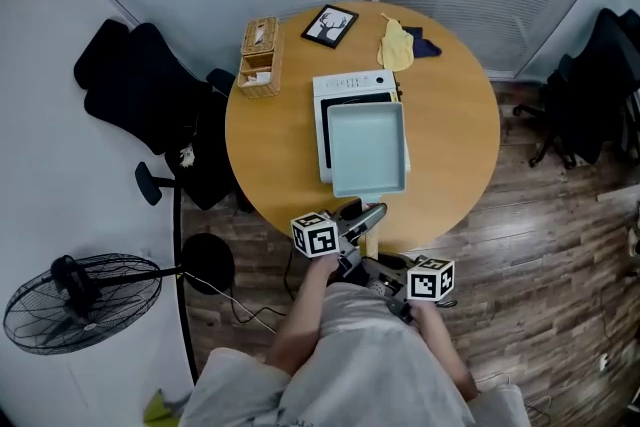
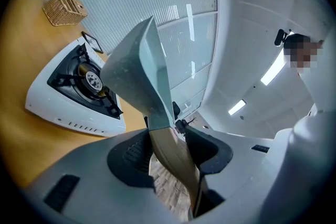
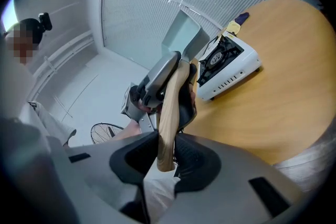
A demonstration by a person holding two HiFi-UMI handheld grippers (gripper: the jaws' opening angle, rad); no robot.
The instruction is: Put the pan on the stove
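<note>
Wood is all the two claws hold: the pan's wooden handle (image 3: 169,107). The left claw (image 2: 168,147) is clamped on it close to the pan's body, and the right claw (image 3: 165,152) is clamped on its near end. The pale blue square pan (image 1: 367,148) hangs over the white gas stove (image 1: 345,83) in the middle of the round tabletop (image 1: 450,145). In the left gripper view it appears raised clear of the burner grate (image 2: 73,84).

The risk is leverage. The pan's weight sits far out from both grips, so the smooth handle could twist between the pads and drop a corner onto the grate. If it is set down too far toward the near edge, it could tip off or shove the light stove.
</note>
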